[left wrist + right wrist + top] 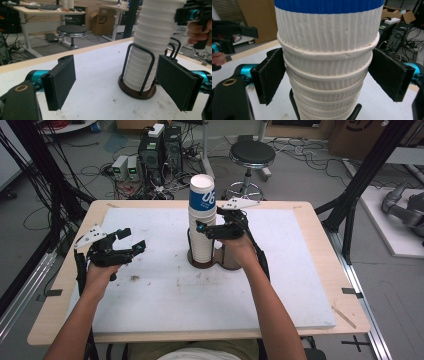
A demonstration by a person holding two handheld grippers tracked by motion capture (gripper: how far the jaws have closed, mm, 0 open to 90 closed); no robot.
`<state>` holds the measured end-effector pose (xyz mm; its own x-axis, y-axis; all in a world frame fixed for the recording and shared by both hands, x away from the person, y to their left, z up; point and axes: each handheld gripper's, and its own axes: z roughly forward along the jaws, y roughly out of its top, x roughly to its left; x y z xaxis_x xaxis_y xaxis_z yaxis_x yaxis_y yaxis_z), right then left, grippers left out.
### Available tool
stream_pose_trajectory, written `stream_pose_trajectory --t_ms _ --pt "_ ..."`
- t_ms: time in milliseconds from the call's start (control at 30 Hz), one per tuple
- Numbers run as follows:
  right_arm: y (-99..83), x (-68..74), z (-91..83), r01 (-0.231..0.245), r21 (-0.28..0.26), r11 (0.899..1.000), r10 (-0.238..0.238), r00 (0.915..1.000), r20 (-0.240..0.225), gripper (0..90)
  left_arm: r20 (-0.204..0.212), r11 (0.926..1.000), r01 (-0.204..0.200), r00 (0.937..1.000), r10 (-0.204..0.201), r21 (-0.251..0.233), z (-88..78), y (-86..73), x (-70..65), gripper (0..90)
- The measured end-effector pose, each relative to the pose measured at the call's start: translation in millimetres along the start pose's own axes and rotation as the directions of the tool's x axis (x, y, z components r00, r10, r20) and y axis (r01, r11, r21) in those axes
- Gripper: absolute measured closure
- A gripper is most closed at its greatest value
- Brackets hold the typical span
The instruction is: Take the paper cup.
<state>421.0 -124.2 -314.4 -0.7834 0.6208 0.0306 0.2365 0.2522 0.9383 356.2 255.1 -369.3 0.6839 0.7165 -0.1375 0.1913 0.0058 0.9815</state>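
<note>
A tall stack of paper cups (202,222) stands in a dark wire holder (204,261) near the middle of the white board (165,305), slightly toward its far edge; the top cup carries a blue band. The right gripper (206,228) sits against the stack about halfway up, jaws spread wide on either side. In the right gripper view the left pad seems to brush the cup rims while the right pad stands off, though the contact is hard to judge; nothing is clamped.

The left gripper (131,241) hovers well apart, near the board's left edge, jaws wide and empty. Between it and the holder lies bare board, with more open surface toward the person. Beyond the table's far edge stands a black stool (251,155).
</note>
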Motion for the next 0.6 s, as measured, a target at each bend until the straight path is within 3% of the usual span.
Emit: stream_pose_trajectory --t_ms 33,67,167,233,267,400,433,533,567,600 --pt "-0.1 -0.4 -0.1 0.004 -0.001 1.0 -0.004 1.0 -0.005 15.5 0.028 0.9999 0.0 0.9996 0.001 -0.012 2.3 9.6 -1.1 16.4" --pt "-0.1 -0.4 -0.1 0.004 -0.001 1.0 -0.004 1.0 -0.005 15.5 0.028 0.9999 0.0 0.9996 0.001 -0.012 2.3 9.6 -1.1 16.4" --pt "-0.3 -1.7 0.2 0.003 -0.003 1.0 -0.003 0.9999 -0.011 15.7 0.06 0.9998 -0.012 0.9981 0.013 -0.015 10.1 28.8 -2.5 16.4" --pt "-0.3 -1.6 0.2 0.007 -0.002 1.0 -0.007 0.9999 -0.008 15.7 0.104 0.9996 -0.029 0.9942 0.029 -0.003 22.5 51.2 -6.0 16.4" --pt "-0.3 -1.7 0.2 0.007 -0.003 1.0 -0.007 0.9999 -0.01 15.7 0.104 0.9996 -0.029 0.9942 0.029 -0.003 22.5 51.2 -6.0 16.4" --pt "-0.4 -1.9 0.1 0.007 -0.003 1.0 -0.007 0.9999 -0.012 15.6 0.162 0.9988 -0.049 0.9857 0.047 0.008 42.2 79.3 -13.7 16.2" --pt "-0.4 -1.8 0.1 0.007 -0.003 1.0 -0.007 0.9999 -0.011 15.6 0.18 0.9971 -0.071 0.9814 0.066 0.025 53.0 92.8 -18.1 16.2" --pt "-0.6 -1.8 0.4 -0.001 -0.004 1.0 0.001 0.9999 -0.011 15.6 0.199 0.9953 -0.091 0.9765 0.083 0.031 63.7 105.6 -23.8 16.2" --pt "-0.5 -2.0 0.5 0.002 -0.006 1.0 -0.002 0.9999 -0.011 15.6 0.219 0.9919 -0.121 0.9694 0.111 0.037 75.3 117.0 -30.7 16.3" --pt "-0.5 -2.0 0.5 0.002 -0.006 1.0 -0.002 0.9999 -0.011 15.6 0.219 0.9919 -0.121 0.9694 0.111 0.037 75.3 117.0 -30.7 16.2"
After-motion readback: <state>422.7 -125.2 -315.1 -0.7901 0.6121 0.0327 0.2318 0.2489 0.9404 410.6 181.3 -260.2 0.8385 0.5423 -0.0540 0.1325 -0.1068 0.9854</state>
